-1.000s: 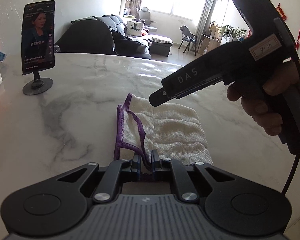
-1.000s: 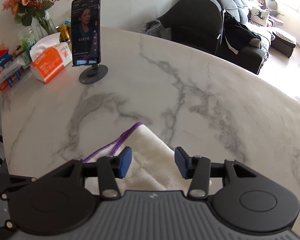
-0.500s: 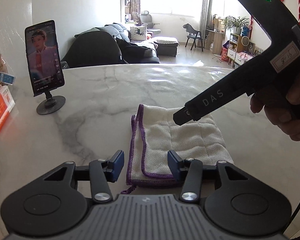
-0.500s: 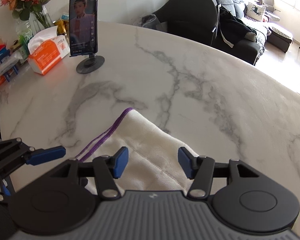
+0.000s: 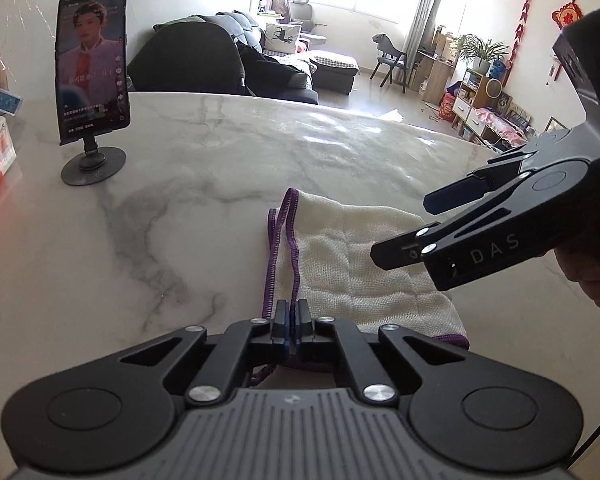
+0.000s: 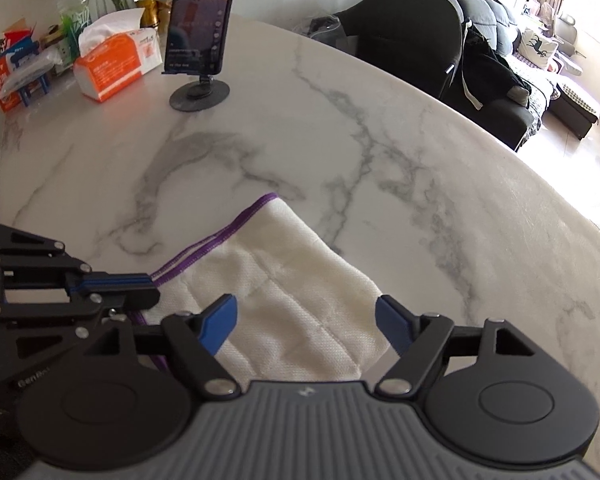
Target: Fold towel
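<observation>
A white towel [image 5: 340,264] with a purple hem lies folded on the marble table [image 5: 204,184]. My left gripper [image 5: 290,312] is shut on the hem at the towel's near left corner. The right wrist view shows the same left gripper [image 6: 140,284] pinching that purple edge of the towel [image 6: 300,264]. My right gripper [image 6: 306,312] hovers over the towel's near right part. Its jaws are opening, and the blue pads stand wide apart without pressing on the cloth. From the left wrist view, the right gripper [image 5: 406,228] hangs above the towel's right side, held by a hand.
A phone [image 5: 92,64] on a round stand sits at the table's far left, the same phone [image 6: 200,20] showing in the right view. An orange tissue box [image 6: 116,64], packets and a flower vase crowd the far left corner. A dark chair [image 6: 404,32] stands behind the table's far edge.
My left gripper opened over the towel's corner, then closed on the purple hem. The right gripper's jaws spread wider and it swung toward the towel's right side.
</observation>
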